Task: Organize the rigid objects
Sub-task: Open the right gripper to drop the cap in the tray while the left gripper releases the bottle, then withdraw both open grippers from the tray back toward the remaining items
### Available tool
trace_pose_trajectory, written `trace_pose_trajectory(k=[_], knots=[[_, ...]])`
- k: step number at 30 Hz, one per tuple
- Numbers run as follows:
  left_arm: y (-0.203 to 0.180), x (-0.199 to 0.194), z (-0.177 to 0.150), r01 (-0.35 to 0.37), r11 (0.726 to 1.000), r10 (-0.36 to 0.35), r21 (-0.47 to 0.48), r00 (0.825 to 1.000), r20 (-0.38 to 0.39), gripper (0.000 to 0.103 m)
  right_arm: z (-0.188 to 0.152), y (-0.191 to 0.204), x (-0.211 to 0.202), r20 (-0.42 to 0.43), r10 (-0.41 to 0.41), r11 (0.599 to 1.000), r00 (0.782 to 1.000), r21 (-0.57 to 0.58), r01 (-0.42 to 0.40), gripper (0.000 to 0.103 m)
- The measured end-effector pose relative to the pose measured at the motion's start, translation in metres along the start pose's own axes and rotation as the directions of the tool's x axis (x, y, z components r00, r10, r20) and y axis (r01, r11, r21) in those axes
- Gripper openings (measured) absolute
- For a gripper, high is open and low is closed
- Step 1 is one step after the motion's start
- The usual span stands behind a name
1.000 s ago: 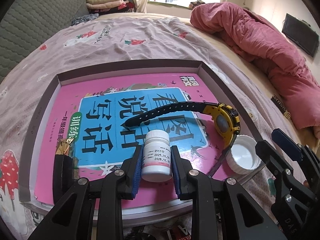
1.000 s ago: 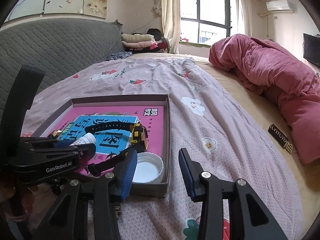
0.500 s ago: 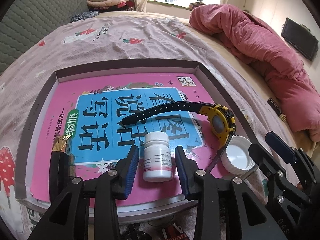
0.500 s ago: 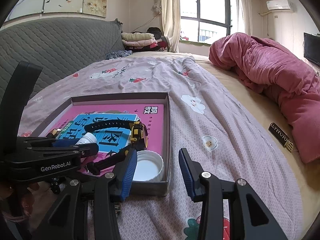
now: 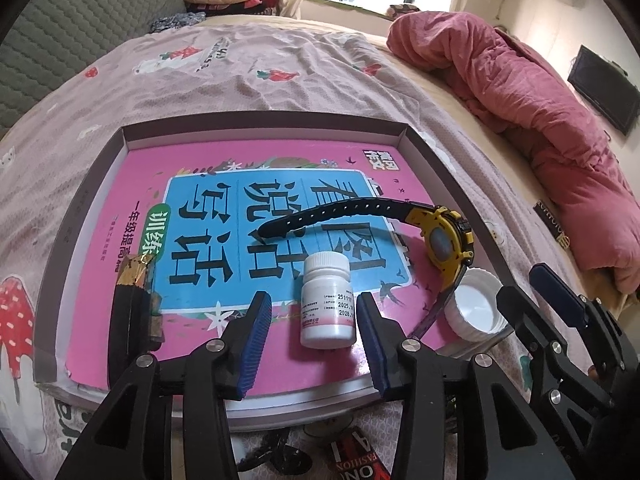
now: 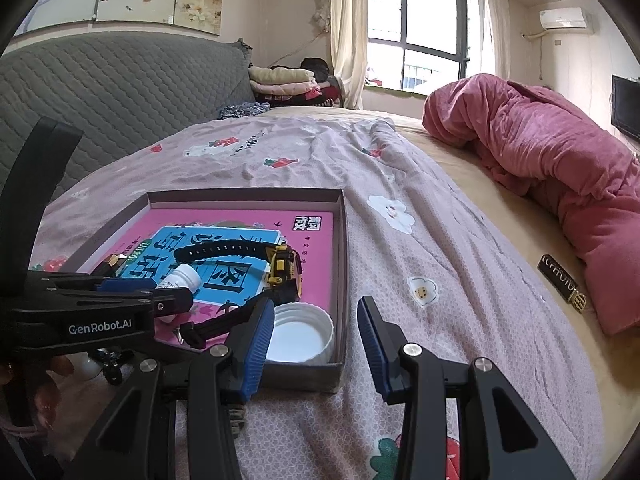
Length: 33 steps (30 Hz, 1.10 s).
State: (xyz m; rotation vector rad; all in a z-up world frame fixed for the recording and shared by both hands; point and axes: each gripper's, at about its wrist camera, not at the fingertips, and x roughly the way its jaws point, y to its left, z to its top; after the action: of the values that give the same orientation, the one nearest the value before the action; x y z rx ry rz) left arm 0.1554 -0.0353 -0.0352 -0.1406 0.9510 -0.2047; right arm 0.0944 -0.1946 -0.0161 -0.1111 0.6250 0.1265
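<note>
A shallow grey box (image 5: 436, 164) on the bed holds a pink and blue book (image 5: 224, 208). On the book lie a white pill bottle (image 5: 327, 302), a yellow and black watch (image 5: 440, 236), a white lid (image 5: 478, 310) and a black and gold bar (image 5: 134, 304). My left gripper (image 5: 312, 316) is open, its blue pads on either side of the bottle and clear of it. My right gripper (image 6: 316, 322) is open and empty over the box's near right corner (image 6: 338, 364), by the lid (image 6: 298, 338). The bottle (image 6: 182, 280) and watch (image 6: 280, 268) also show there.
A rolled pink quilt (image 6: 540, 160) lies along the right of the bed. A small black and gold bar (image 6: 560, 282) lies on the sheet near it. A grey headboard (image 6: 112, 92) and folded clothes (image 6: 284, 84) stand behind. Small dark items (image 5: 352, 456) lie below the box's front edge.
My left gripper has let go of the pill bottle and opened wide. The bottle now lies on the book. The right gripper has barely moved.
</note>
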Motion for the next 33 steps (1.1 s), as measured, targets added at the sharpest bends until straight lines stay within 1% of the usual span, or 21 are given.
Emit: trace_pose_trajectory(k=[5, 11, 16, 20, 23, 25, 26, 27, 31, 33], knots=[[0.000, -0.003, 0.000, -0.001, 1.000, 0.001, -0.001, 1.000, 0.003, 0.049, 0.000, 0.003, -0.002, 0.004, -0.002, 1.000, 1.000, -0.013, 0.002, 0.043], [0.000, -0.009, -0.001, 0.000, 1.000, 0.000, 0.000, 1.000, 0.003, 0.050, 0.000, 0.006, -0.004, 0.010, -0.012, 0.999, 1.000, -0.037, 0.012, 0.043], [0.003, -0.014, -0.003, 0.002, 1.000, -0.002, -0.015, 1.000, 0.004, 0.051, 0.000, 0.009, -0.005, 0.012, -0.016, 0.999, 1.000, -0.049, 0.016, 0.043], [0.008, -0.021, -0.003, 0.007, 1.000, -0.007, -0.026, 1.000, 0.012, 0.055, -0.001, 0.010, -0.007, 0.014, -0.019, 0.998, 1.000, -0.054, 0.019, 0.043], [0.010, -0.025, -0.004, 0.009, 0.999, -0.008, -0.033, 1.000, 0.019, 0.056, 0.000, 0.011, -0.010, 0.023, -0.023, 0.998, 0.999, -0.056, 0.024, 0.044], [0.011, -0.028, -0.004, 0.013, 0.999, -0.012, -0.036, 1.000, 0.022, 0.056, 0.000, 0.011, -0.011, 0.028, -0.026, 0.998, 0.999, -0.059, 0.028, 0.046], [0.011, -0.030, -0.004, 0.014, 0.999, -0.013, -0.037, 1.000, 0.025, 0.056, 0.000, 0.011, -0.012, 0.027, -0.026, 0.998, 0.999, -0.056, 0.027, 0.051], [0.011, -0.031, -0.005, 0.015, 0.999, -0.014, -0.036, 1.000, 0.027, 0.056, 0.000, 0.011, -0.012, 0.026, -0.026, 0.998, 0.999, -0.055, 0.028, 0.053], [0.011, -0.038, -0.006, 0.016, 0.999, -0.015, -0.033, 0.999, 0.032, 0.057, 0.001, 0.012, -0.015, 0.029, -0.033, 0.997, 0.999, -0.063, 0.035, 0.053], [0.013, -0.042, -0.005, 0.016, 0.999, -0.015, -0.035, 0.999, 0.035, 0.061, 0.001, 0.012, -0.017, 0.032, -0.033, 0.997, 0.999, -0.063, 0.035, 0.053]])
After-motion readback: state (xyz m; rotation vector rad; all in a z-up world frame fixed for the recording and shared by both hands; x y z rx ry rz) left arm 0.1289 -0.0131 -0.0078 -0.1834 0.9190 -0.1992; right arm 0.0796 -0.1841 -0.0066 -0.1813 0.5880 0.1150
